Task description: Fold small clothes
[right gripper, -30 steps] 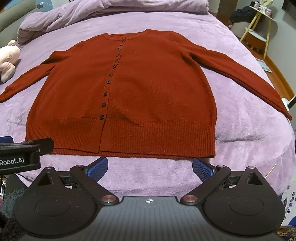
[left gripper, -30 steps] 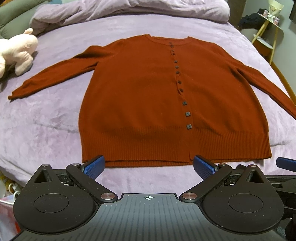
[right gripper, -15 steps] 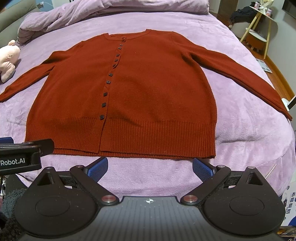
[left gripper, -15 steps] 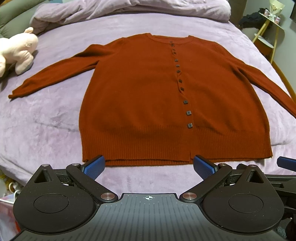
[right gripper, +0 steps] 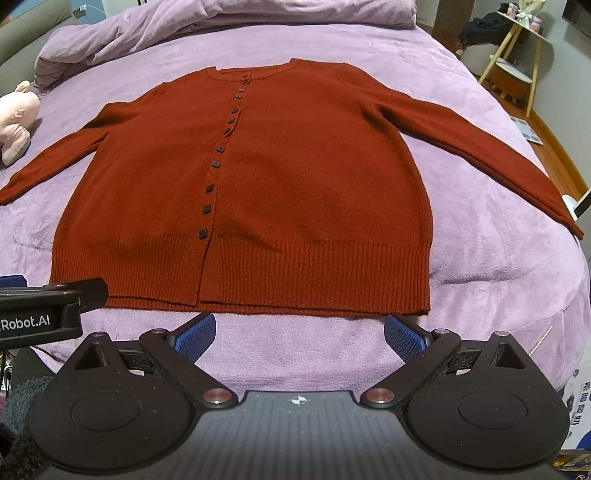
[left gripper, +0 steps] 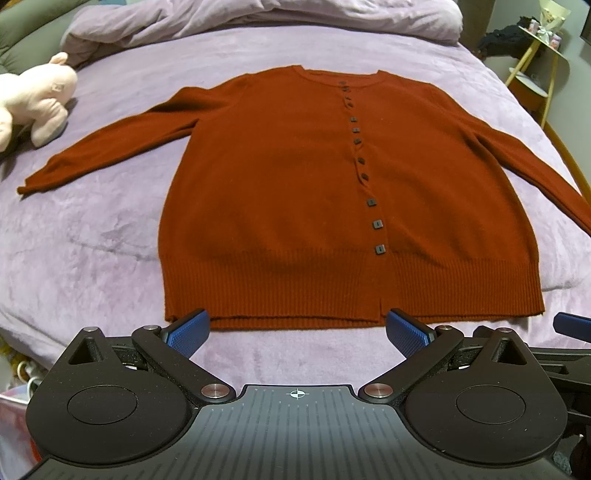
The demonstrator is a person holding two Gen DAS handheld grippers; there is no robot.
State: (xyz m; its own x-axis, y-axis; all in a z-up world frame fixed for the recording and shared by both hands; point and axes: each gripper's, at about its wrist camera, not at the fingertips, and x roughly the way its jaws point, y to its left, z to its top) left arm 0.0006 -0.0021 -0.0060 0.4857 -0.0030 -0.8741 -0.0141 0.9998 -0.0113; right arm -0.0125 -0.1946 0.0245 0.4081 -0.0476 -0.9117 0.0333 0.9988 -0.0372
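While both grippers are held low at the near edge of the bed, the scene is laid out as follows.

Cardigan: a rust-red knitted cardigan [left gripper: 280, 192] [right gripper: 280, 184] is spread flat, front up and buttoned, on the bedspread; the neckline is turned away from the cameras and the ribbed hem lies nearest the grippers.
Sleeves: both are stretched outward and slightly toward the cameras, the right one reaching close to the bed's right edge.
Buttons: a row of small dark square buttons [left gripper: 379, 250] is seen running from collar to hem.
Left gripper [left gripper: 297, 330]: its blue fingers are spread wide, nothing is held, and it is kept just short of the hem.
Right gripper [right gripper: 299, 334]: it is likewise spread wide and empty, just short of the hem.
Surface: a lilac plush bedspread [left gripper: 92, 236] [right gripper: 491, 254], lightly creased, is covered across its middle by the garment.
Bedding: a bunched lilac duvet [left gripper: 229, 18] is piled at the far end.
Toy: a pale pink plush toy [left gripper: 29, 105] is lying at the left, apart from the left cuff.
Room: a yellow-legged side table [right gripper: 517, 55] with small items is seen at the far right, beside a wooden floor.
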